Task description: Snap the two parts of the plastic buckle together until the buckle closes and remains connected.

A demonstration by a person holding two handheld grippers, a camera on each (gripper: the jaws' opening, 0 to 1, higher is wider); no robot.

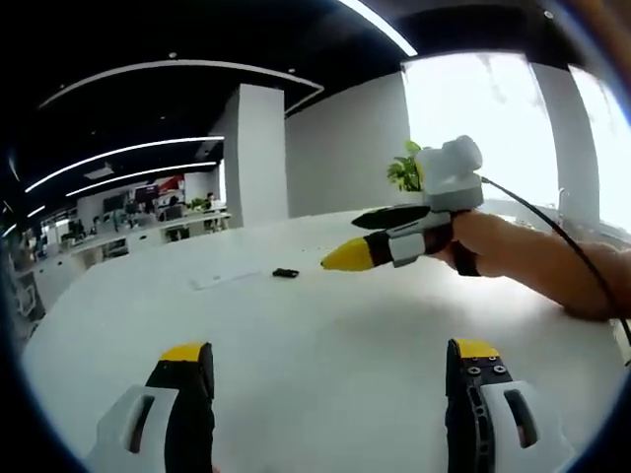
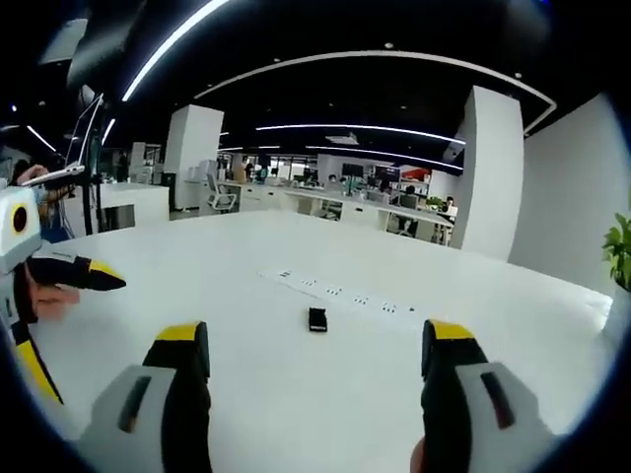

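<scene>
1. In the left gripper view, my left gripper (image 1: 330, 360) sits nearest, its two yellow-tipped jaws standing wide apart with bare white table (image 1: 315, 296) between them and nothing held.
2. In the right gripper view, my right gripper (image 2: 320, 340) is likewise spread open and empty over the same table.
3. Taking the buckle (image 2: 317, 319) as my landmark: it is a small dark piece lying flat on the table, just beyond the right gripper's tips and roughly centred between the two jaws, not touching either.
4. I cannot tell whether it is one part or both parts joined; it is too small.
5. From the left gripper view the buckle (image 1: 286, 273) lies well ahead of the tips and a little to the left of the gap's middle.
6. Just behind the buckle a pale flat strip (image 2: 340, 291) with small dark marks runs across the tabletop.
7. All round the buckle the table surface is open, and its far edge curves well behind it.
8. The right gripper (image 1: 340, 258) shows in the left gripper view, held in a hand (image 1: 483, 246) to the buckle's right, raised above the table.
9. Beyond the table's far edge stand a white pillar (image 2: 488, 172), rows of office desks (image 2: 345, 202) and a green plant (image 1: 406, 169).
</scene>
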